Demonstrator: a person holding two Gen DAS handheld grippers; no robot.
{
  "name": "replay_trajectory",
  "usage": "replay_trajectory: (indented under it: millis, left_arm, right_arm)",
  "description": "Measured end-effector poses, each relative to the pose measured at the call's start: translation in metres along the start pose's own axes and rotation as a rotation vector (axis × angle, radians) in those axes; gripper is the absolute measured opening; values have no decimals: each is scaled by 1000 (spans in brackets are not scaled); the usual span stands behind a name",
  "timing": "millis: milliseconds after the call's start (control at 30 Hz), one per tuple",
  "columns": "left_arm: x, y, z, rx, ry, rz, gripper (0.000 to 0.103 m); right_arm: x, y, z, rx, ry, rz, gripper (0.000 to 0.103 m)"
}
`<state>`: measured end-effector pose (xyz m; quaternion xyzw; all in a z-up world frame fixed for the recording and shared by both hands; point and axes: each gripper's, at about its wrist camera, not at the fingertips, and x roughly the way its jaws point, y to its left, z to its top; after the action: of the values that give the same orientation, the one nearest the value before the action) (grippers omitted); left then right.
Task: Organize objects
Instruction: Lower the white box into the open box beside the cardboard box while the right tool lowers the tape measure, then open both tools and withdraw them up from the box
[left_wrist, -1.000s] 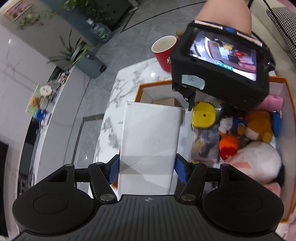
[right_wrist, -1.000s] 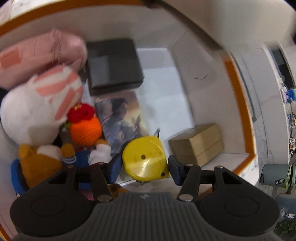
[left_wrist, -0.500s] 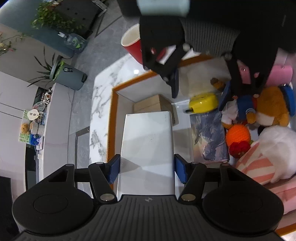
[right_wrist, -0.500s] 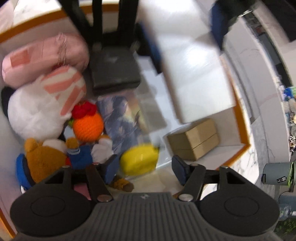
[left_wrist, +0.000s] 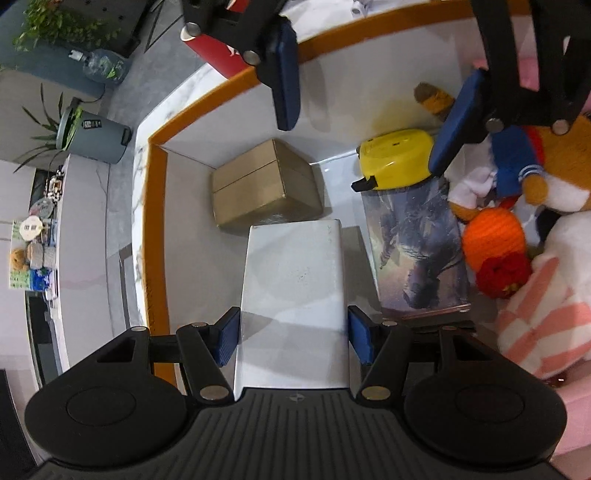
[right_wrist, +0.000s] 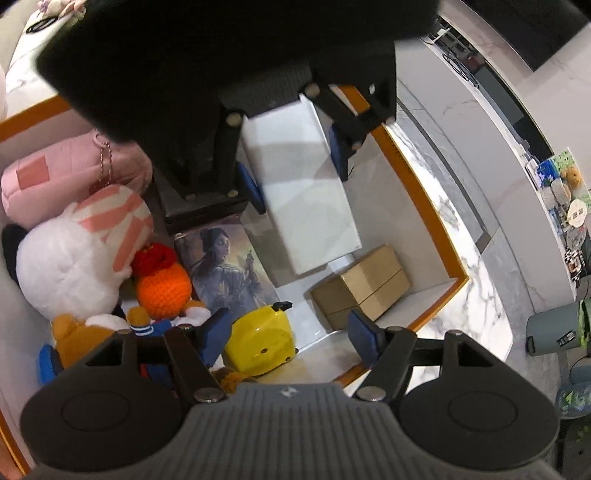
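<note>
Marble table (left_wrist: 122, 206), orange-rimmed bin (left_wrist: 155, 221), unlabelled white box (left_wrist: 293, 295), illustrated card (left_wrist: 417, 251)

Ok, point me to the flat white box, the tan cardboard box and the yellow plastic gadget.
Flat white box (left_wrist: 291, 280), left wrist view, middle of its top face.
Tan cardboard box (left_wrist: 258, 184), left wrist view, its near side face.
Yellow plastic gadget (right_wrist: 258, 341), right wrist view, its rounded shell.

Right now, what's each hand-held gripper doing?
Left hand-held gripper: shut on the white box.
Right hand-held gripper: jaws opening, empty, above the yellow tape measure.
</note>
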<state>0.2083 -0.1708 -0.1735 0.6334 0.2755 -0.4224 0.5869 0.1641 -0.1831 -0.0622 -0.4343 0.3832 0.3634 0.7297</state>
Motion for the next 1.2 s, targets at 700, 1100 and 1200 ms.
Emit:
replay_trajectory:
  millis: [700,1100,1200]
  left_arm:
    - [11,4,-5,-28,-12,24,74]
    - [-23,5,-8,-76,-73,57,75]
    - [-42,7,-12,-144,-104,59,75]
  right_arm:
    - [13,-3,11,-12,30,-14,77]
    - [-3,-13,17,78,-40,13,80]
    - [-9,-18,14,156,-78,20,80]
